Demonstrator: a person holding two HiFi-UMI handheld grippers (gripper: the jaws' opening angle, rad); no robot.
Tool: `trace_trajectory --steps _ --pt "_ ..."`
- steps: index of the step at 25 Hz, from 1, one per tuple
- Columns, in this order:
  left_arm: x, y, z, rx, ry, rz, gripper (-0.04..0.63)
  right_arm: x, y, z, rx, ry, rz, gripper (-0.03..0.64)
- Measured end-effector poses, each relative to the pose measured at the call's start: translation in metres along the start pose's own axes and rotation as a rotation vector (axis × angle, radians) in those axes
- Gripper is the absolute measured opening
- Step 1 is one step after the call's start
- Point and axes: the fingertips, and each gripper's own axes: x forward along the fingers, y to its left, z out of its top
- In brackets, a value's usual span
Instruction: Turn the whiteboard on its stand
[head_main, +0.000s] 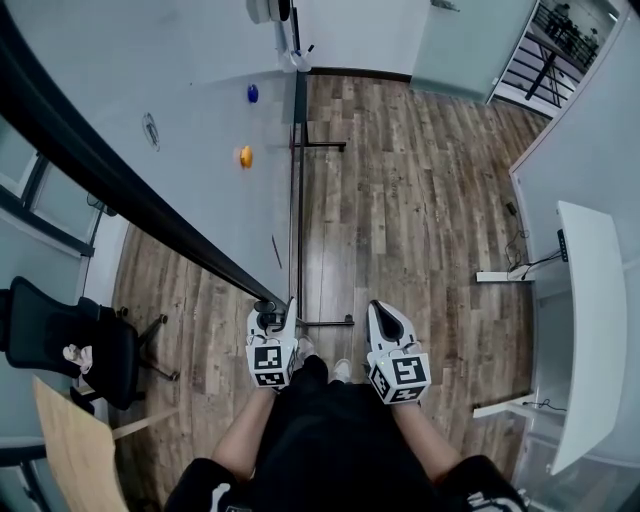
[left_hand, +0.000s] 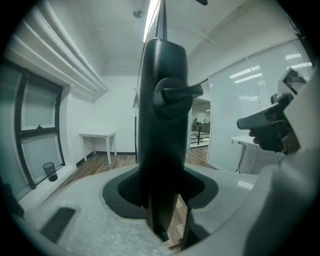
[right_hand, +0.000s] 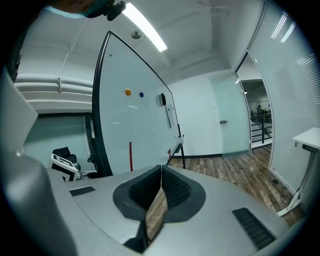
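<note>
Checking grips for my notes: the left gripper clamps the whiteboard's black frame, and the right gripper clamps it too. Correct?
No. The left gripper does clamp the black frame, but the right gripper clamps nothing: the right gripper view shows its jaws together and empty.

Wood-plank floor (head_main: 420, 180), carrying the black feet of the whiteboard stand (head_main: 320, 146), a black chair (head_main: 110, 350), a white bench (head_main: 495, 276).

One whiteboard (head_main: 200, 120); two magnets on it, blue magnet (head_main: 252, 93) and orange magnet (head_main: 245, 156); two grippers at its near end, left gripper (head_main: 283, 310) and right gripper (head_main: 377, 308); one black chair (head_main: 60, 335) left of it; one white desk (head_main: 590, 330) right of it
</note>
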Motion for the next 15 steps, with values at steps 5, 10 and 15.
trace_trajectory --steps 5,10,15 --pt "-0.0059 -0.0031 -0.0069 0.004 0.004 0.0 0.178 0.0 -0.0013 -0.0002 0.0 0.0 0.007 0.015" --pt "-0.0056 -0.0029 -0.0082 0.005 0.001 0.006 0.177 0.0014 -0.0019 -0.0037 0.002 0.004 0.013 0.014" --pt "-0.0054 -0.0017 -0.0076 0.001 0.001 0.016 0.178 0.0051 -0.0031 -0.0031 0.003 0.005 0.02 0.015"
